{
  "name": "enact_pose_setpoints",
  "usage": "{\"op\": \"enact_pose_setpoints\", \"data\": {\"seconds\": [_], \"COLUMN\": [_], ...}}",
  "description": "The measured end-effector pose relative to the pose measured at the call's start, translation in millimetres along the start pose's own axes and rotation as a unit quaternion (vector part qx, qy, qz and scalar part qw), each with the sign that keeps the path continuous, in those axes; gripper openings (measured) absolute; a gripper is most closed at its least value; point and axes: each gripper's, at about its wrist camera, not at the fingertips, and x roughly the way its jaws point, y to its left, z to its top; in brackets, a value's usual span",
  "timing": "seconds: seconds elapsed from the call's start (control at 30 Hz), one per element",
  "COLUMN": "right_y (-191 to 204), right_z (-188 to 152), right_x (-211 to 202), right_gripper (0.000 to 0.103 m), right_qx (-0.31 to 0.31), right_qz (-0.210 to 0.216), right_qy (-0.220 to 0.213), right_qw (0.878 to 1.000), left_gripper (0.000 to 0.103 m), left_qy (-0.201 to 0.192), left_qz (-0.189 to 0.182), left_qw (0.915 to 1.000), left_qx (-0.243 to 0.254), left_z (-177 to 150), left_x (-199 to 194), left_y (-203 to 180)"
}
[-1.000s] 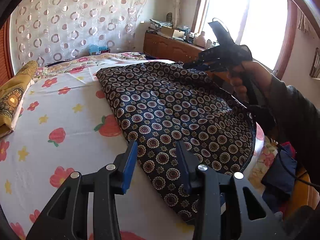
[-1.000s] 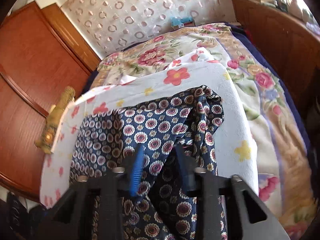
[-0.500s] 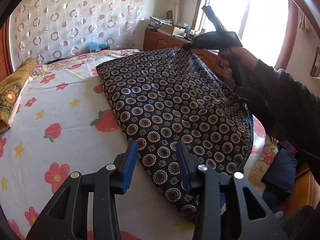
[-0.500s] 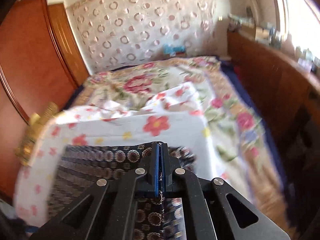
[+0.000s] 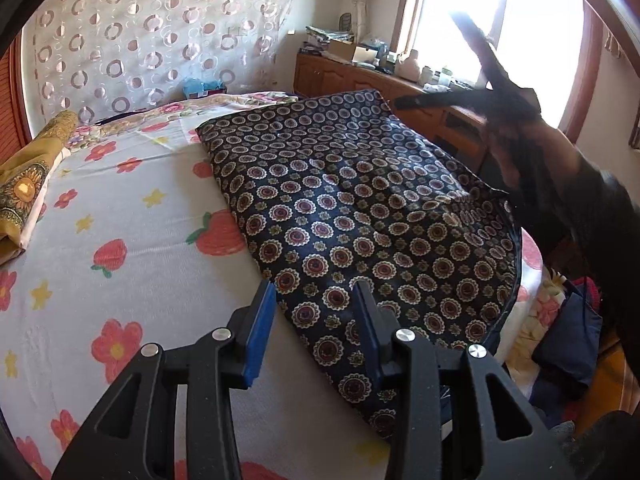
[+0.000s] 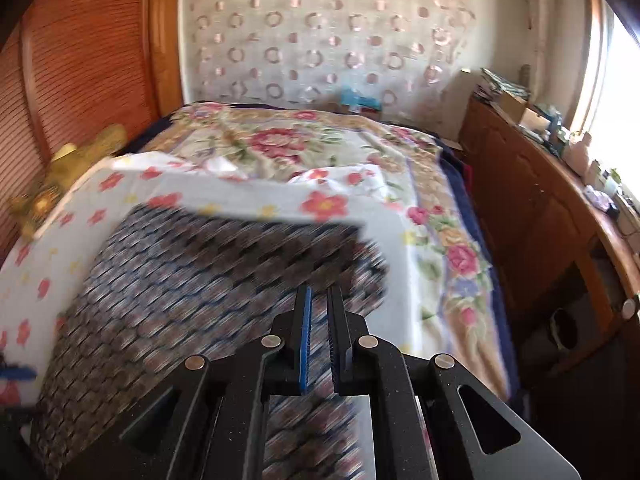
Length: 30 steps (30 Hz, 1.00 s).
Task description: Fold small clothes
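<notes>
From the left wrist, the left gripper point(image 5: 314, 312) hangs with its jaws apart, straddling the near left edge of the dark patterned garment point(image 5: 360, 216) without pinching it. The garment lies spread on the strawberry-print sheet point(image 5: 120, 264), filling the bed from about six o'clock up to one o'clock. At two o'clock the right gripper point(image 5: 404, 101) sits at the garment's far corner, held by a blurred hand point(image 5: 516, 140) in a dark sleeve. A folded yellow cloth point(image 5: 24, 188) rests at nine o'clock.

From the right wrist, everything smears with motion. The right gripper point(image 6: 318, 312) shows a narrow slit between its blue pads; its jaws have just been opening, and I see no fabric pinched between them, so it looks released. The garment point(image 6: 200, 280) lies below, from seven to twelve o'clock.

I judge the spreading finished and the first fold due: each gripper needs a fresh bite on an edge, then a carry across.
</notes>
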Motion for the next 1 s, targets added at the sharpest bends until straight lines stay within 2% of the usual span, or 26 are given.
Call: {"op": "enact_pose_setpoints", "data": {"seconds": [0.07, 0.1, 0.2, 0.27, 0.4, 0.6, 0.73, 0.9, 1.0], "right_y": [14, 19, 27, 23, 7, -2, -8, -9, -2], "right_z": [-21, -31, -60, -76, -93, -118, -124, -128, -132], "right_x": [-14, -18, -27, -35, -49, -62, -64, -77, -82], "right_gripper": [0.055, 0.059, 0.059, 0.060, 0.060, 0.060, 0.060, 0.060, 0.060], "right_qx": [-0.004, -0.004, -0.001, 0.013, 0.018, 0.039, 0.051, 0.063, 0.059], "right_qz": [0.022, 0.027, 0.014, 0.021, -0.008, -0.020, -0.028, -0.023, -0.023], "right_qy": [-0.009, -0.003, 0.018, 0.020, 0.017, 0.028, 0.029, 0.024, 0.023], "right_qw": [1.000, 1.000, 1.000, 0.999, 1.000, 0.999, 0.998, 0.997, 0.998], "left_gripper": [0.041, 0.041, 0.041, 0.041, 0.042, 0.042, 0.042, 0.042, 0.042], "left_qy": [0.005, 0.009, 0.020, 0.024, 0.029, 0.031, 0.037, 0.045, 0.049], "left_qz": [0.002, 0.002, 0.000, -0.006, -0.006, 0.004, 0.008, -0.012, -0.021], "left_qw": [1.0000, 1.0000, 0.9998, 0.9997, 0.9996, 0.9995, 0.9993, 0.9984, 0.9983], "left_qx": [0.000, 0.001, -0.002, -0.001, 0.002, 0.004, -0.005, -0.032, -0.025], "left_z": [-1, -2, -5, -7, -9, -8, -10, -19, -28], "left_x": [1, 3, 9, 10, 13, 12, 6, -8, -15], "left_y": [0, 0, 1, 0, -2, 0, 10, 19, 11]}}
